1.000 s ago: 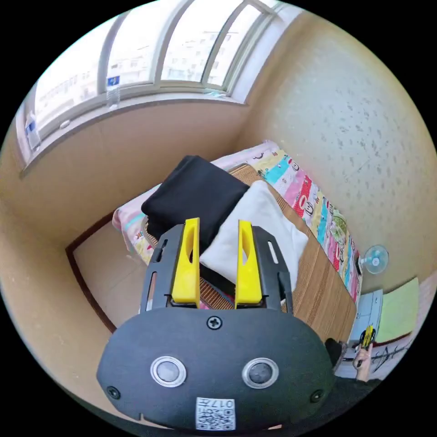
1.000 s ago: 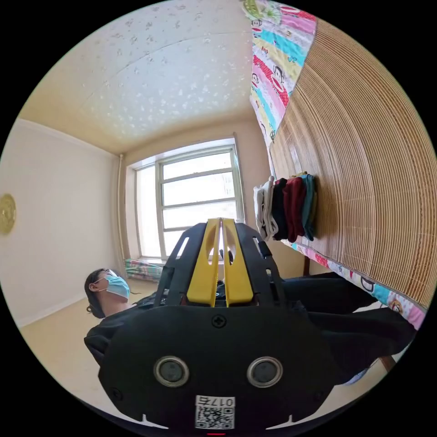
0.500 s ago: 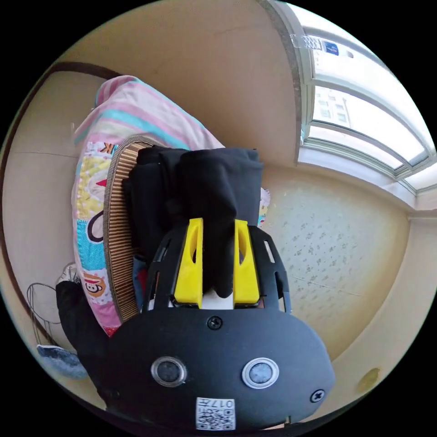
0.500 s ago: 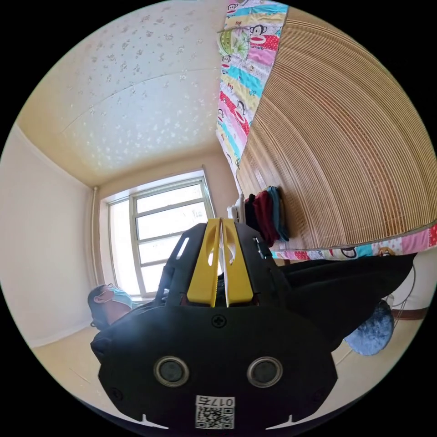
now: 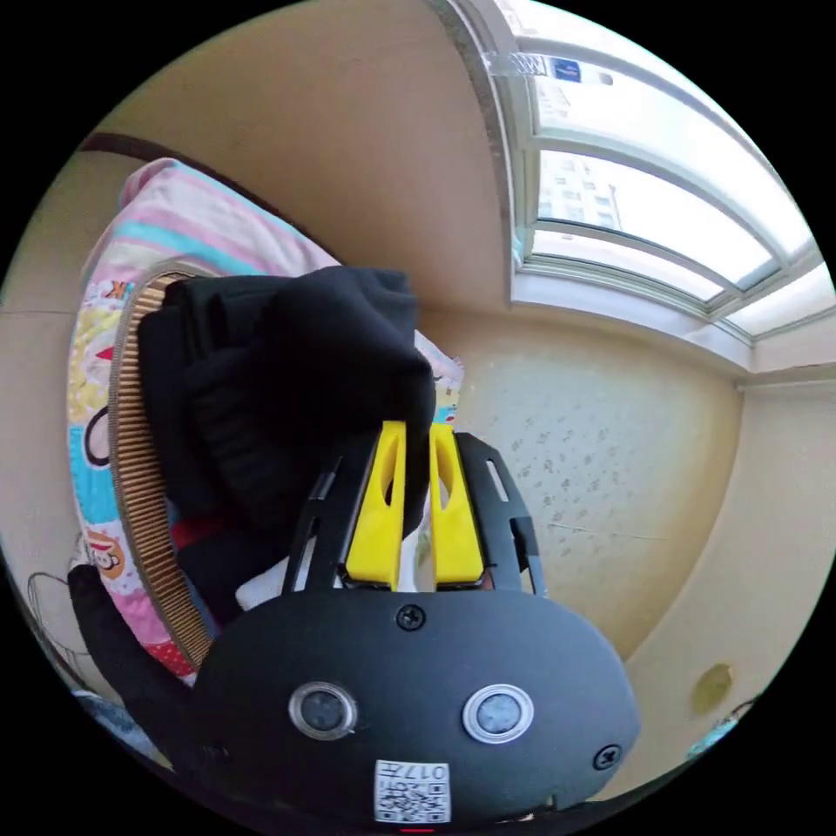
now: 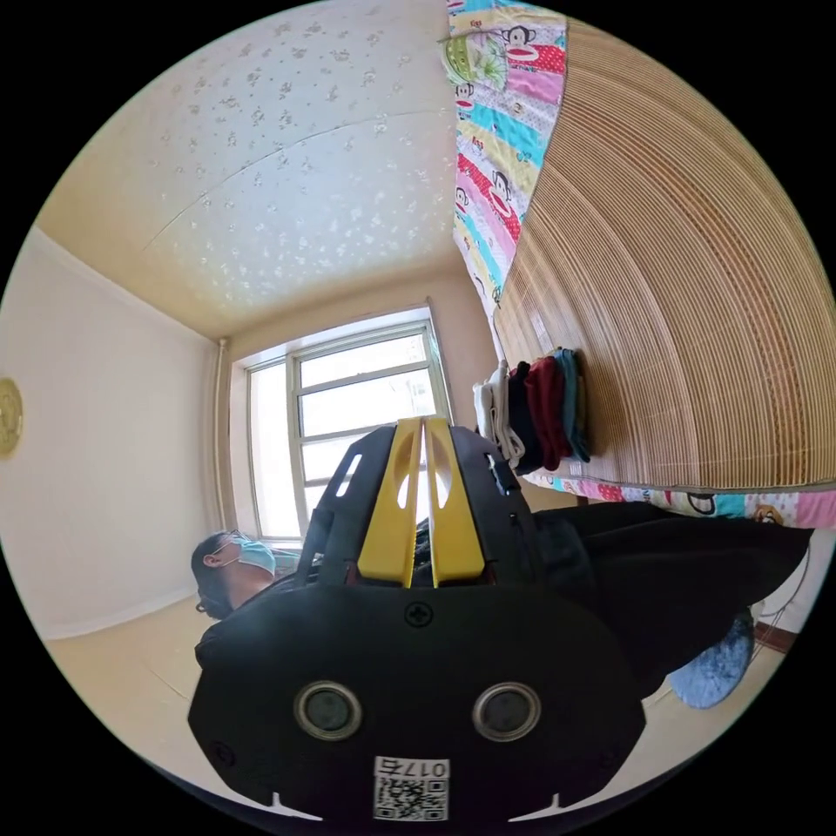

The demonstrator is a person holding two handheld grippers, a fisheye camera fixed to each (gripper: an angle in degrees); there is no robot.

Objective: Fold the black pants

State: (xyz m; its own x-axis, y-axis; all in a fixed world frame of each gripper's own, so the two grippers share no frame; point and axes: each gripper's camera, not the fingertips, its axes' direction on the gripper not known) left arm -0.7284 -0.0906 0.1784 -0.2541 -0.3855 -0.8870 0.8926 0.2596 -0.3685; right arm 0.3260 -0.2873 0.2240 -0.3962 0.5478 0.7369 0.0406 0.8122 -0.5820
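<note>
black pants (image 5: pixel 287 392) pinched in the left claw (image 5: pixel 416 435) (over the mat (image 5: pixel 144 522)).

Black pants (image 5: pixel 287 383), yellow claw (image 5: pixel 416 433), striped cartoon-print sheet (image 6: pixel 501 148), tan slatted mat (image 6: pixel 688 287)

Bright window (image 6: pixel 348 409) daylight, overexposed panes, strong fisheye edge distortion.

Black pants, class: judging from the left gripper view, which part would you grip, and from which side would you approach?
Grip the rounded folded edge of the black pants atop the pile, where the left tongs are already closing on it. Come in along the bamboo mat; that thick fold bulges free of the pile.
</note>
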